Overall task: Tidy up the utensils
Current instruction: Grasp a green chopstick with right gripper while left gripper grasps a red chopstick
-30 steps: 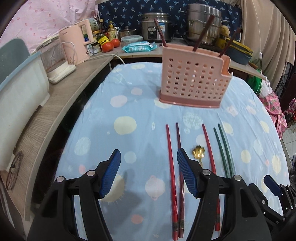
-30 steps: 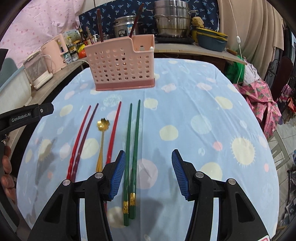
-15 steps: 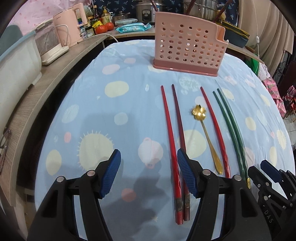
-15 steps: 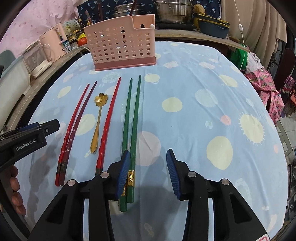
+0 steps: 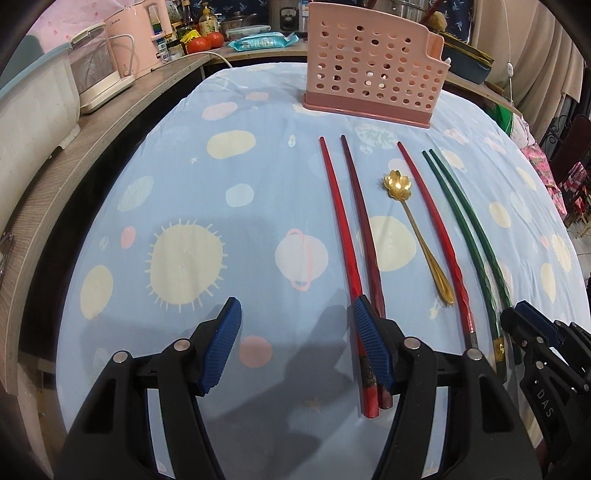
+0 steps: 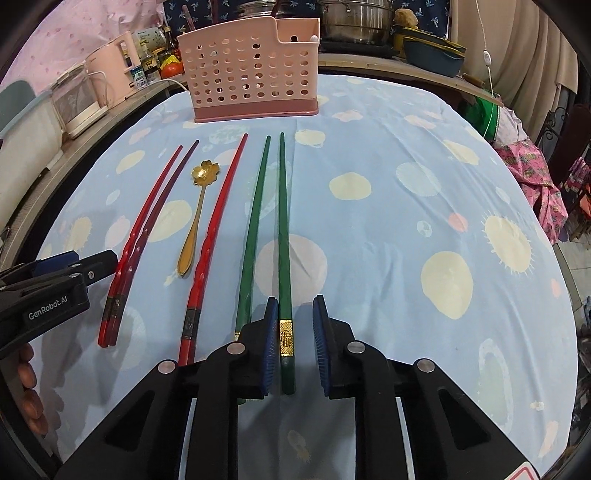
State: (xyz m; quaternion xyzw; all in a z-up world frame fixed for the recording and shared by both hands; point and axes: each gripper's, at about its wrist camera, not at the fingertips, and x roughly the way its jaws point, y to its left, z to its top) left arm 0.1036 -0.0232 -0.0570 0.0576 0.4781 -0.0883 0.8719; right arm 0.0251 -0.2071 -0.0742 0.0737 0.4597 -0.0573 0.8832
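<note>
A pink perforated utensil holder (image 5: 373,74) (image 6: 251,70) stands at the far side of the table. In front of it lie a pair of red chopsticks (image 5: 347,236) (image 6: 147,225), a gold flower spoon (image 5: 413,221) (image 6: 195,218), a single red chopstick (image 5: 436,229) (image 6: 218,225) and two green chopsticks (image 5: 465,229) (image 6: 282,221). My left gripper (image 5: 295,317) is open, its right finger over the handle ends of the red pair. My right gripper (image 6: 295,317) is partly open, straddling the handle end of the right green chopstick without gripping it.
The table has a light blue patterned cloth (image 6: 406,221). A wooden counter (image 5: 92,155) runs along the left with a pink kettle (image 5: 136,40) and a white appliance (image 5: 96,74). Pots (image 6: 354,18) and bowls stand behind the holder. My left gripper also shows in the right wrist view (image 6: 55,288).
Both grippers have moved down and back toward the handle ends of the chopsticks. The right jaws have narrowed and now straddle the right green chopstick.
</note>
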